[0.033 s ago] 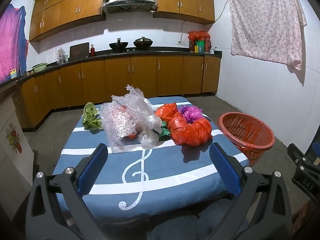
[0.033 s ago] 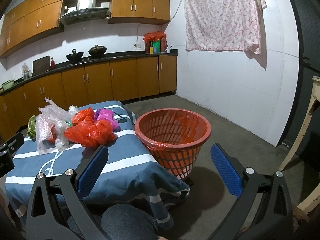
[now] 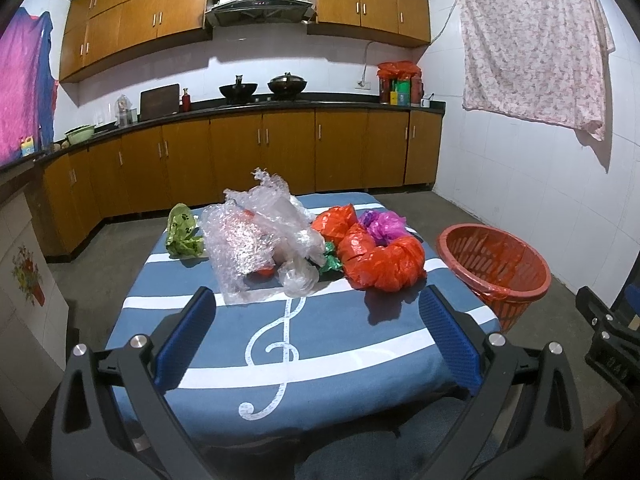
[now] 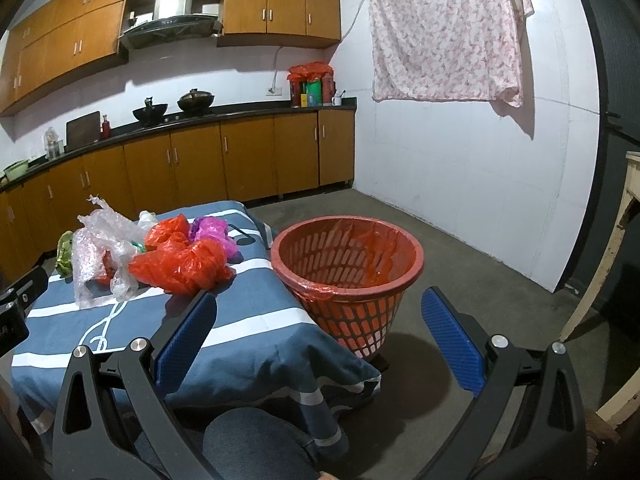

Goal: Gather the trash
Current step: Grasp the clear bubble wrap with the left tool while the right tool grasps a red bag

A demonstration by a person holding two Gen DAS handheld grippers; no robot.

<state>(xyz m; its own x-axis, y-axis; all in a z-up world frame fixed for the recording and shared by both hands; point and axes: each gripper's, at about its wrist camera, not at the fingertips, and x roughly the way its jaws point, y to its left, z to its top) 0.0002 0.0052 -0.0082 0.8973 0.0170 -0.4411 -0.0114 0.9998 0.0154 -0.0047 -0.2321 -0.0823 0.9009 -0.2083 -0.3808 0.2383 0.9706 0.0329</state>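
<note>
Trash heaped mid-counter toward the far edge: crumpled orange plastic bag (image 3: 384,264), clear bubble wrap (image 3: 248,240). Light, soft, slippery; best pinched at a bunched fold. Left tongs (image 3: 316,344) and right tongs (image 4: 320,344) spread wide, empty.

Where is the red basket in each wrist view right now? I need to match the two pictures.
Left wrist view: the red basket is at right of centre, on the floor beside the table's right edge.
Right wrist view: the red basket sits near centre, between the open fingers.
Shared landmark: the crumpled orange bag on the blue striped cloth.
</note>
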